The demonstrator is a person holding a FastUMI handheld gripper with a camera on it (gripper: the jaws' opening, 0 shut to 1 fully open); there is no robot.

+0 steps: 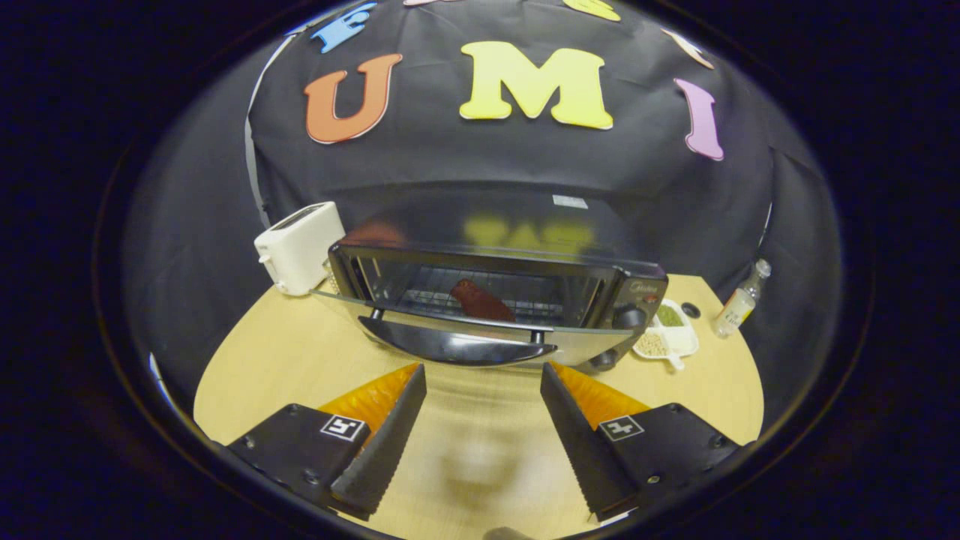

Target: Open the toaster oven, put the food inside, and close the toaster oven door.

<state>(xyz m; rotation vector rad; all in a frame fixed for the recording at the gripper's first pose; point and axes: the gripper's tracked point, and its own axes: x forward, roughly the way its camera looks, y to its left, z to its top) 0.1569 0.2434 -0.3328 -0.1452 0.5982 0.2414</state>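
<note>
Wooden table (300, 375) bears toaster oven (495, 285), door lowered; food (480, 300) seemingly on rack; gripper (484, 375) open, empty.

My gripper (484, 371) has 2 black wedge-shaped fingers (382, 442) with ribbed, saw-toothed inner faces. I see orange translucent panels behind each one. Each black mounting block carries 1 small square black-and-white marker on top, plus a few round screws near its edges.

Black cloth wall (525, 157) drapes across the upper frame; a pale wooden worktop (285, 360) spans the lower half, evenly lit.
</note>
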